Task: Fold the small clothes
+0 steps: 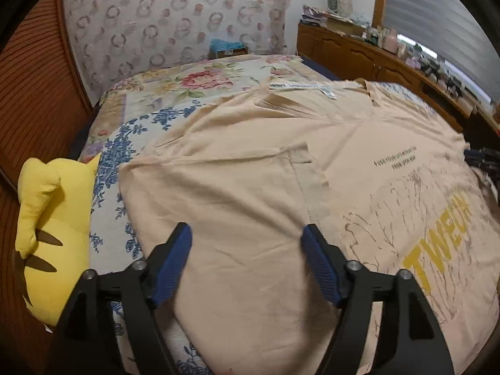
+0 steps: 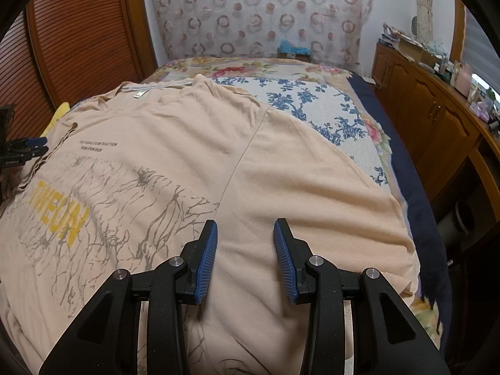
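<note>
A peach T-shirt (image 1: 250,162) lies flat on the bed, neck label at the far end, with yellow letters and a grey branching print (image 2: 103,206) on its front. Its left sleeve is folded in over the body, stitched hem (image 1: 297,181) facing up. My left gripper (image 1: 246,229) hangs open and wide over this folded sleeve, nothing between its blue pads. My right gripper (image 2: 247,222) stands open more narrowly over the shirt's right side, just right of the sleeve seam (image 2: 237,168); cloth lies beneath, none pinched. The left gripper also shows at the left edge of the right wrist view (image 2: 31,145).
A yellow plush toy (image 1: 47,234) lies at the bed's left edge. The floral bedspread (image 2: 312,103) shows beyond the shirt, with a dark blue blanket edge (image 2: 415,187) on the right. A wooden cabinet (image 2: 437,118) with clutter on top lines the right wall; louvred wooden doors (image 2: 78,31) stand left.
</note>
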The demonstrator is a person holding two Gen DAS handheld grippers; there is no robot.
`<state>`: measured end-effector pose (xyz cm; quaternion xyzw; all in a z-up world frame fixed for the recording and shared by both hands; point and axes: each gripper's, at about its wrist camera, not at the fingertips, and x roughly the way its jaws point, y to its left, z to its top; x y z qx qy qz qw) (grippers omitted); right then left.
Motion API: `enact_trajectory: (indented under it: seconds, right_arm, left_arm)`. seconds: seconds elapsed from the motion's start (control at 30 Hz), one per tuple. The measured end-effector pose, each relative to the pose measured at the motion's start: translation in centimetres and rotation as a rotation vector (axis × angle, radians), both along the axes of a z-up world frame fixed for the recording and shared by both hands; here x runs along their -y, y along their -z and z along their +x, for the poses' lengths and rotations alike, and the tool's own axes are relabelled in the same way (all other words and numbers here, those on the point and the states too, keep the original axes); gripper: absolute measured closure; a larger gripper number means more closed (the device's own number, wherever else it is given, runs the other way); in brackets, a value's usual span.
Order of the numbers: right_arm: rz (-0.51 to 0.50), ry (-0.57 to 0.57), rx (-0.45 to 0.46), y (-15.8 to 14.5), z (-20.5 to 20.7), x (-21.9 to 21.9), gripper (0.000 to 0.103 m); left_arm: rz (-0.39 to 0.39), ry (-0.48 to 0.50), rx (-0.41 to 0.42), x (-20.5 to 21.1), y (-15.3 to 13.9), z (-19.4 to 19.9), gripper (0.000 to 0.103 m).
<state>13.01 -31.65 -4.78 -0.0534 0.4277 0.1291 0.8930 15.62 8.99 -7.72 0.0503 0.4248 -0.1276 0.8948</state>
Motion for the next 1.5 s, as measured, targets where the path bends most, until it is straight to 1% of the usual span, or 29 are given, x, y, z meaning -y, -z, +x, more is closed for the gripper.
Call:
enact_trajectory:
  seconds: [0.03,0.13,0.23,0.33,0.47,0.6,0.7,0.87,0.97,1.03,1.07,1.1,1.3,1.43,1.5]
  right_arm:
    - [0.002,0.000,-0.001,0.0,0.0,0.0,0.064]
    - [0.017,-0.012,-0.004,-0.1,0.0,-0.1,0.059]
    - [0.036,-0.008,-0.002,-0.4,-0.3,0.2,0.059]
    - [0.035,0.028,0.023,-1.0,-1.0,1.4,0.059]
    - [0.019,0.102,0.054,-1.8,-1.6,4.1,0.059]
    - [-0.004,0.184,0.057,-2.0,-1.7,7.2,0.059]
    - [0.002,0.213,0.048,-1.7,-1.6,8.4,0.059]
    - [-0.006,0.228,0.009,-0.6,-0.4,9.2,0.059]
    - [0.011,0.231,-0.004,-0.5,-0.3,9.5,0.059]
    - [0.017,0.229,-0.006,-0.5,-0.4,9.6,0.059]
    - [0.018,0.225,-0.006,-0.5,-0.5,9.5,0.059]
    - [0.020,0.221,-0.007,-0.5,-0.5,9.8,0.059]
    - [0.006,0.210,0.002,-0.5,-0.8,9.7,0.059]
    - [-0.011,0.197,0.014,-0.5,-1.1,9.2,0.067]
    - [-0.046,0.192,0.027,-0.5,-1.3,8.7,0.071]
  left_arm:
    - [0.005,0.003,-0.001,0.2,0.0,0.0,0.024]
    - [-0.001,0.003,-0.006,0.1,-0.1,0.1,0.023]
    - [0.002,0.001,-0.006,0.0,-0.2,0.0,0.022]
    - [0.004,-0.003,-0.008,-0.1,-0.2,0.1,0.021]
    - [0.003,-0.011,-0.014,-0.1,-0.1,0.3,0.018]
    - [-0.001,-0.014,-0.017,-0.2,-0.1,0.3,0.018]
    - [-0.001,-0.018,-0.018,-0.2,-0.1,0.2,0.017]
    - [-0.001,-0.023,-0.018,-0.1,-0.1,0.2,0.017]
    - [0.013,-0.032,-0.009,0.0,-0.3,-0.1,0.017]
    - [0.032,-0.056,0.018,0.0,-0.6,-0.6,0.017]
    - [0.045,-0.081,0.049,0.0,-1.0,-1.1,0.017]
    - [0.042,-0.099,0.076,-0.1,-1.5,-1.6,0.018]
    - [-0.025,-0.116,0.166,0.0,-4.1,-4.2,0.017]
    - [-0.059,-0.112,0.189,0.4,-5.4,-5.5,0.017]
    - [-0.073,-0.109,0.198,0.9,-5.8,-5.9,0.017]
